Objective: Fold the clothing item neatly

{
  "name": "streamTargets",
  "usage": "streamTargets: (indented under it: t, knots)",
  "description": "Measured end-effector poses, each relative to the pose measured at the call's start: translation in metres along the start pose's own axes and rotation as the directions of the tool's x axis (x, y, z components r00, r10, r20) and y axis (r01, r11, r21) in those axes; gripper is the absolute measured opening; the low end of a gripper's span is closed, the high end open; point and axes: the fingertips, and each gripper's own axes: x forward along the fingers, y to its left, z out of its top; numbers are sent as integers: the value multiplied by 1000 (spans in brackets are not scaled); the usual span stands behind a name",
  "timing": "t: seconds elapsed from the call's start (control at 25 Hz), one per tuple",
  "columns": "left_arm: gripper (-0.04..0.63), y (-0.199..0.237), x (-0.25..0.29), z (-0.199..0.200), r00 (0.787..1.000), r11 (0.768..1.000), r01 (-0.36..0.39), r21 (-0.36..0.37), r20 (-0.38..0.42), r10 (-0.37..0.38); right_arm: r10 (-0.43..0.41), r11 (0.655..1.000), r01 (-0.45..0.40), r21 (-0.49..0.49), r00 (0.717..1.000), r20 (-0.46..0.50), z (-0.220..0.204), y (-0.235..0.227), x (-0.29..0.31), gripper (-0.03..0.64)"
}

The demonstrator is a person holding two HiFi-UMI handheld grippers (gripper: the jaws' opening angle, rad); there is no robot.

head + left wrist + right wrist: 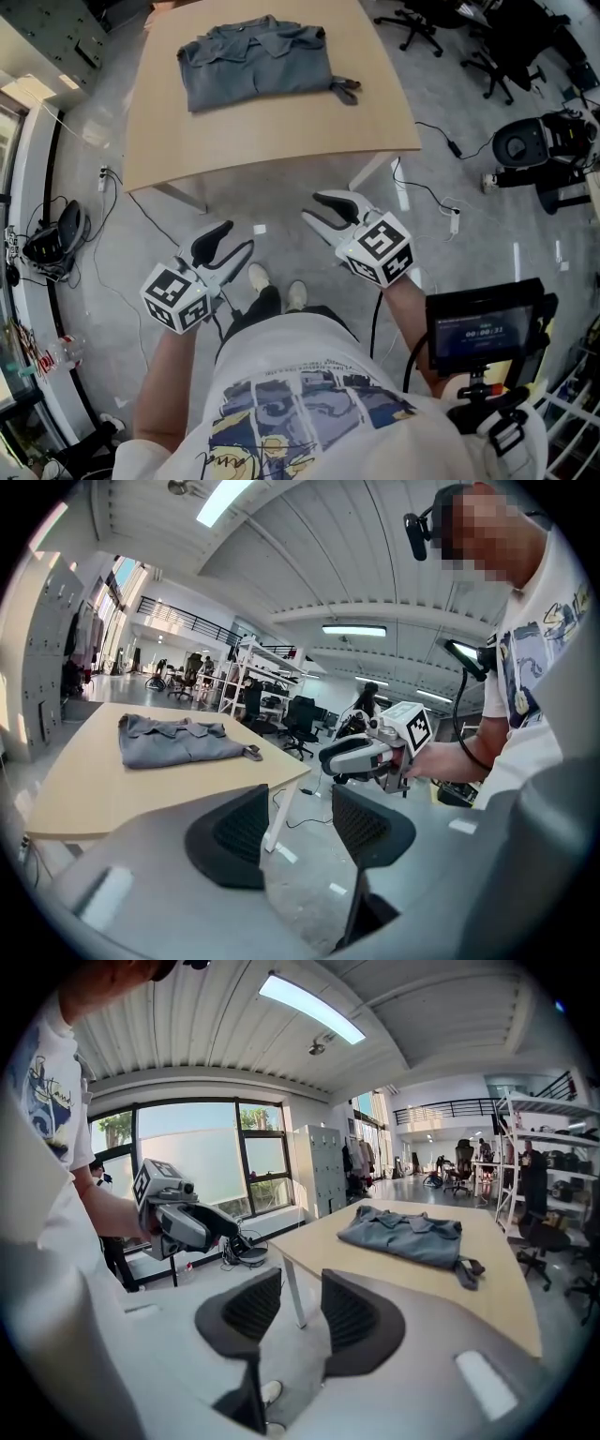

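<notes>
The grey polished concrete floor (309, 192) takes up most of the head view, strewn with cables and office chairs at its edges, and both hands hang over it rather than over the work. Ahead stands the pale wooden rectangular surface (281, 136), bare except for the task's thing. That is the grey-blue collared cloth garment (255, 66), which lies flat on the far half of the surface, well apart from either claw. It looks already gathered into a compact rectangle with its collar toward the far edge. Its long axis runs left to right across the surface, square to the line along which the person faces it. Both claws point forward and slightly down toward it. The left claw (236, 239) is released, its two black ribbed pads standing wide apart with only floor showing between them in its own view (298, 822). The right claw (314, 208) is likewise empty, its pads parted more narrowly (300, 1312). The right claw appears nearer to the near edge of the surface, while the garment's middle sits roughly between the two lines of reach, a little toward the left one. Any further tidying would need both to travel forward over the bare near half first. Smallest, a dark strap-like end (345, 89) pokes out past the garment's near right corner, on the right claw's side.
</notes>
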Motion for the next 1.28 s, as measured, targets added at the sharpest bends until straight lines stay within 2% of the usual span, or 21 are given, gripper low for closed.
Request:
streamTargets:
  t: [0.56,1.28]
  knots:
    - [224,-18,27,-11,1000,1000,30,6,-10,-30,-7,1000,7,-9,1000,17,-18,-8,-15,135]
    - [222,-16,51,-22,995,996,90,17,-38,-90,-56,998,56,23,998,11,-36,-17,-23,135]
